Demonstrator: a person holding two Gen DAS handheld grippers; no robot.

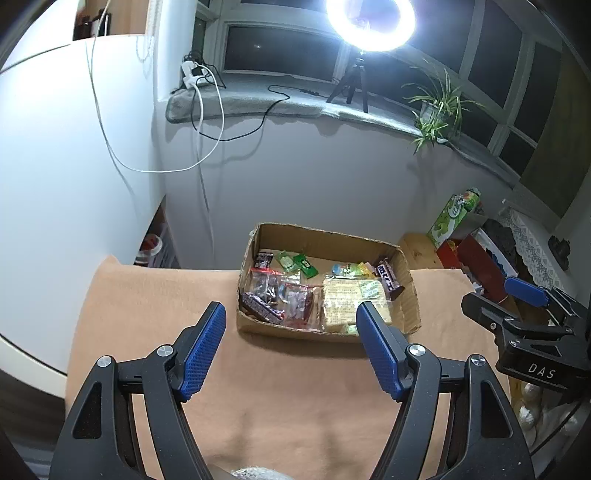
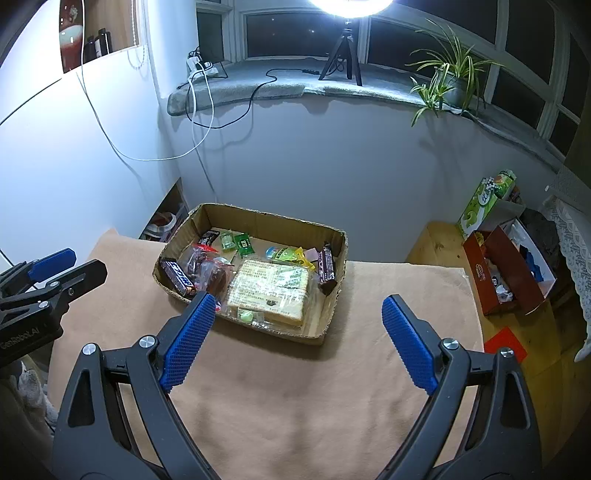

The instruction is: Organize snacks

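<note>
1. Shallow brown cardboard box [image 2: 334, 254], open at the top, sits toward the far edge of a table draped in a tan cloth [image 2: 295, 387]; all the snacks in view lie inside it.
2. Large clear-wrapped pale yellow cracker pack [image 2: 269, 291] occupies the near middle of the box floor (the biggest item there).
3. Dark brown chocolate bar with white lettering [image 2: 179, 277] lies against the left wall of the box, and a second dark bar [image 2: 327, 266] lies along the right wall.
4. Clear red-topped zip bags of dark sweets [image 2: 208, 271] rest between the left bar and the cracker pack.
5. Small green sachets [image 2: 236, 242] and yellow-green wrapped sweets [image 2: 291, 256] lie along the far wall.
6. Left gripper [image 1: 291, 325], black with blue ribbed pads, hangs above the cloth just short of the near wall of the box; its jaws stand wide apart with nothing between them.
7. Right gripper [image 2: 297, 314], of the same make, hangs above the near right part of the box; its jaws likewise stand wide and hold nothing.
8. White ring light on a black tripod [image 1: 369, 22] stands on the grey window ledge, near a green potted spider plant [image 1: 439, 107].
9. Red open carton [image 2: 506, 277] lies on the wooden surface to the right of the table, well apart from the box.
</note>
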